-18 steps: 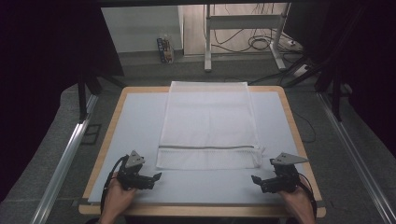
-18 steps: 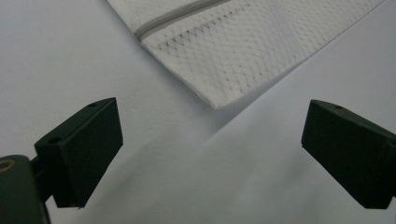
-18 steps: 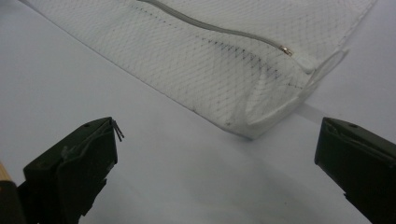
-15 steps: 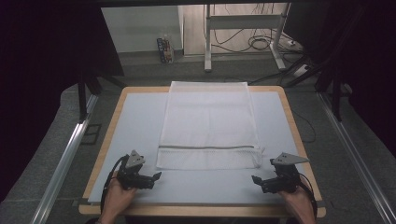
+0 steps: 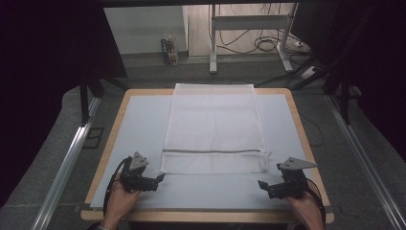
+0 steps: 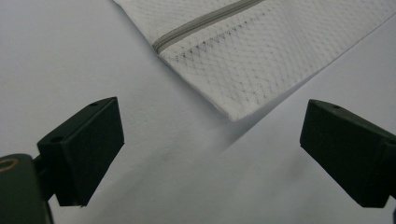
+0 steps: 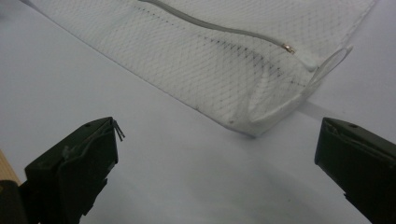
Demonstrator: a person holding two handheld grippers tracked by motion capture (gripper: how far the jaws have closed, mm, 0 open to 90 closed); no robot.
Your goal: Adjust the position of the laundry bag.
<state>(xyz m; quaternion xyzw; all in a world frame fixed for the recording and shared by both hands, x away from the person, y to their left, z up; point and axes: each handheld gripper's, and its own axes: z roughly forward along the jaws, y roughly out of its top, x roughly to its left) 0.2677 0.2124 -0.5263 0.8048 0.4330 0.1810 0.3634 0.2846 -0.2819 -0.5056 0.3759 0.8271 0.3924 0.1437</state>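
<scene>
high view: a white mesh laundry bag lies flat down the middle of the counter, its grey zipper running across near the close end. the left gripper sits at about 7 o'clock from the bag, the right gripper at about 5 o'clock, each just off a near corner and touching nothing. this looks like the approach before a first grasp; next, i'd judge, each must slide in and pinch its corner.

left gripper view: the fingers are spread wide with nothing between them, the bag's near corner at 12 o'clock just ahead.

right gripper view: the fingers are spread wide too, the corner with its loop at 1 o'clock.

against the earlier frames, bag and both hands sit much as they did.
</scene>
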